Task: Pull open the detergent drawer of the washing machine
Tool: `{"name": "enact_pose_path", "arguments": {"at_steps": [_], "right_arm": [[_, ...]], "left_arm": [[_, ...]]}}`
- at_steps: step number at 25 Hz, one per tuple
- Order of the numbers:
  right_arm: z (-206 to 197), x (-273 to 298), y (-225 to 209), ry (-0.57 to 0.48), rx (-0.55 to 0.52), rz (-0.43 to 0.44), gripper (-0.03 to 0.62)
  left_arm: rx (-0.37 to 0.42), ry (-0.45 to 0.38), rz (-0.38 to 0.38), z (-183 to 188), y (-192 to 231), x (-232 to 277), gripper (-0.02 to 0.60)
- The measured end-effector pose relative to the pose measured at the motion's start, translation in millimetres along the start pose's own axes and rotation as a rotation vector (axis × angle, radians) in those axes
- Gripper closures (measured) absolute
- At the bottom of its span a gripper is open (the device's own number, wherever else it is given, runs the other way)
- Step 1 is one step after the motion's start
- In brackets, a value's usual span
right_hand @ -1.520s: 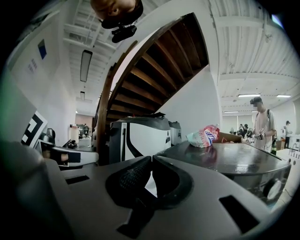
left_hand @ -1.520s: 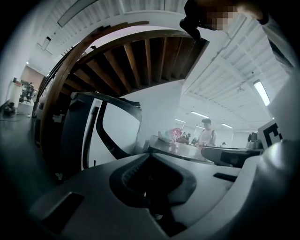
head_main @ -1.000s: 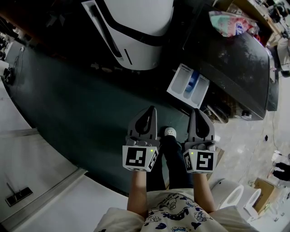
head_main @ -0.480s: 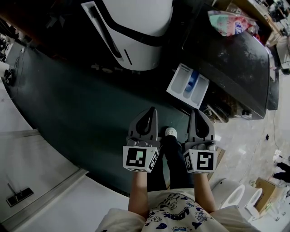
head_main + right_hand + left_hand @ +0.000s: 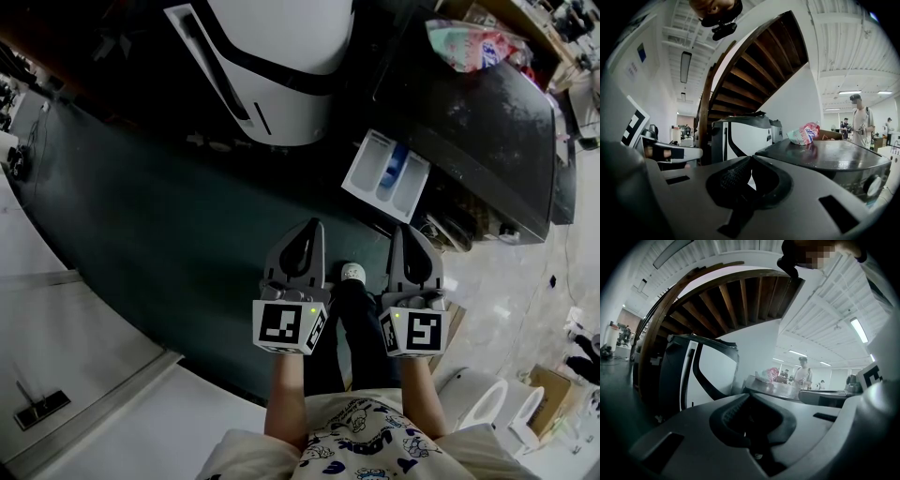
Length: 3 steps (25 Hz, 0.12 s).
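Both claws are idling: the left gripper (image 5: 307, 230) and right gripper (image 5: 411, 232) are hovering side by side close to the person's body, each with its jaws pressed together and nothing between them. The white plastic detergent drawer with the blue insert (image 5: 373, 172) is already sticking out of the dark, glossy-topped washing machine (image 5: 487, 122), with its compartments showing from above. It is sitting well apart from both grippers, ahead of them and nearer the right one. Judging by that, the pull is looking done — nothing is touching the drawer. I can't tell whether it is sitting at full travel; if not, only a short further tug is remaining.
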State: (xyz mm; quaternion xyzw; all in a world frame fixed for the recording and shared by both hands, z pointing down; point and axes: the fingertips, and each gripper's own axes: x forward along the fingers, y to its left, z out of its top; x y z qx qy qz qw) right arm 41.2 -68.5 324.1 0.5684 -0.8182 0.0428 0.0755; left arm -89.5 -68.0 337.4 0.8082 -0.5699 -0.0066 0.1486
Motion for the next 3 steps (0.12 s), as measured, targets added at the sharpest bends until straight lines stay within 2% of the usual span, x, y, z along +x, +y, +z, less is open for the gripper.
{"name": "enact_pose_path", "arguments": {"at_steps": [3], "right_arm": [[0.9,0.1,-0.2,-0.001,0.001,0.0,0.583]], "left_arm": [[0.005,0.002,-0.001,1.6,-1.0,1.3,0.568]]}}
